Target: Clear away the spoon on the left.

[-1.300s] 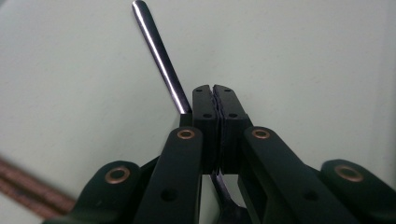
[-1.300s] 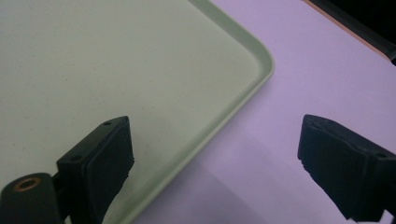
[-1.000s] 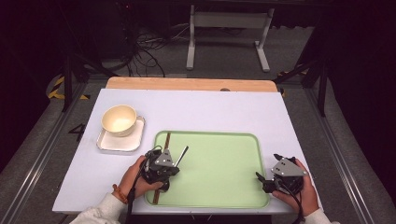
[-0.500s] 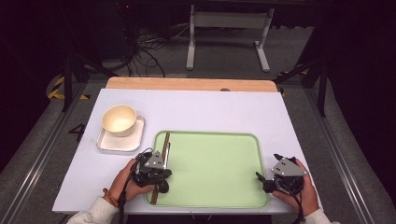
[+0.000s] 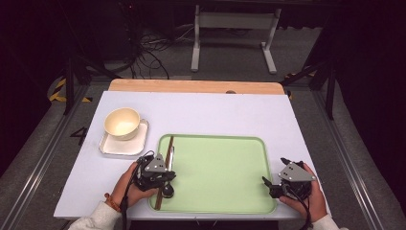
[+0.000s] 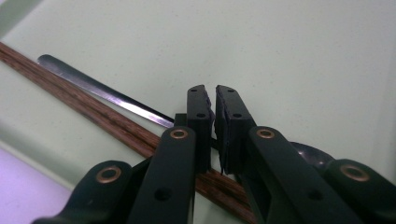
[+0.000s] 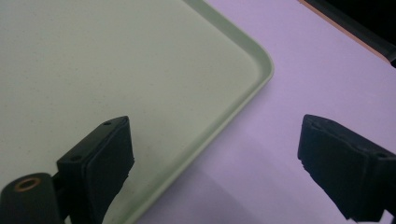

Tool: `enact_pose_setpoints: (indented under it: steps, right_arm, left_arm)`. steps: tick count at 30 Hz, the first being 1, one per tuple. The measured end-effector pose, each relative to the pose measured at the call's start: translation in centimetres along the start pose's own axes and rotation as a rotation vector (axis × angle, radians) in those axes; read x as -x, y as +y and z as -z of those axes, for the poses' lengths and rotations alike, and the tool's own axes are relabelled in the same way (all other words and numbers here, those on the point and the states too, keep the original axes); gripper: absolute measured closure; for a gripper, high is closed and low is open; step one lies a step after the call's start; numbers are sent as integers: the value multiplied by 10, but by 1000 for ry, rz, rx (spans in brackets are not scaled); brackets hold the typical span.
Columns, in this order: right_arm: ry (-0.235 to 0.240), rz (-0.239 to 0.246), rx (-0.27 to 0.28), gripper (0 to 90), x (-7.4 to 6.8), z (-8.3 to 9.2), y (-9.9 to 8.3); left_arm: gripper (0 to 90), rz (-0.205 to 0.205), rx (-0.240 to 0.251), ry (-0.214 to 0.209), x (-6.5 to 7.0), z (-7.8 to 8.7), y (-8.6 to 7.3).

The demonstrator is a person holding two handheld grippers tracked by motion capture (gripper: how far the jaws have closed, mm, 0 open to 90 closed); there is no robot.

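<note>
Your left gripper (image 5: 160,178) sits over the left edge of the pale green plastic tray (image 5: 225,191), and its black fingers (image 6: 198,119) have just been opening a little: in the left gripper view they stand almost together, a thin slit between them. The slim steel spoon (image 6: 100,91) runs under that slit, its handle stretching away up-left and its dark bowl showing behind the right-hand finger; I cannot tell whether the pads press on it. The spoon lies on the tray floor just beside the pair of dark brown wooden chopsticks (image 6: 93,114), which run along the tray's left rim.

Your right gripper (image 5: 276,186) rests at the tray's near right corner, its fingers (image 7: 100,154) spread wide with nothing between them. On the white desk (image 5: 215,115), a cream bowl (image 5: 122,123) sits on a white square plate (image 5: 107,145), well apart from both hands.
</note>
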State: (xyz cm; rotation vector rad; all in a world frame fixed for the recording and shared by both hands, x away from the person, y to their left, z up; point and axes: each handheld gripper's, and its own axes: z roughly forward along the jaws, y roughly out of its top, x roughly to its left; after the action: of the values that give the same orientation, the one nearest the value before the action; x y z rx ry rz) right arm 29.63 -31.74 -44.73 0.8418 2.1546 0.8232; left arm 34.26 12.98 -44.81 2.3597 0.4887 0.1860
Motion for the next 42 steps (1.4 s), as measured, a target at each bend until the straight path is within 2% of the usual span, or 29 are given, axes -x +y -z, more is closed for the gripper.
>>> enact_pose_setpoints:
  steps: [7, 12, 16, 20, 22, 23, 25, 29, 34, 38, 42]
  right_arm:
    - [-3, 2, 6, 109, 0, 1, 0]
    - [-3, 3, 11, 109, 0, 2, 1]
    - [-5, 5, 11, 109, 0, 2, 1]
    - [-3, 5, 11, 109, 0, 2, 1]
    - [-3, 4, 10, 109, 0, 2, 1]
    - [-3, 4, 10, 109, 0, 2, 1]
    - [-4, 6, 10, 109, 0, 1, 1]
    - [-4, 6, 9, 109, 0, 1, 1]
    - [-4, 5, 8, 109, 0, 1, 1]
    - [-4, 3, 5, 109, 0, 1, 0]
    - [-3, 2, 6, 109, 0, 1, 0]
  left_arm:
    - [799, 4, 26, 28, -2, 4, 0]
    - [739, 14, 75, 48, -5, 11, -1]
    - [638, 12, 105, 55, -7, 17, -1]
    - [510, 18, 103, 86, -8, 19, -1]
    - [419, 16, 104, 125, -8, 20, -1]
    - [386, 16, 104, 125, -8, 20, -1]
    - [344, 14, 117, 124, -8, 22, -1]
    - [271, 24, 112, 150, -9, 24, -1]
    - [227, 34, 128, 172, -12, 30, -2]
    - [185, 51, 151, 234, -17, 40, -4]
    - [159, 58, 162, 264, -20, 47, -5]
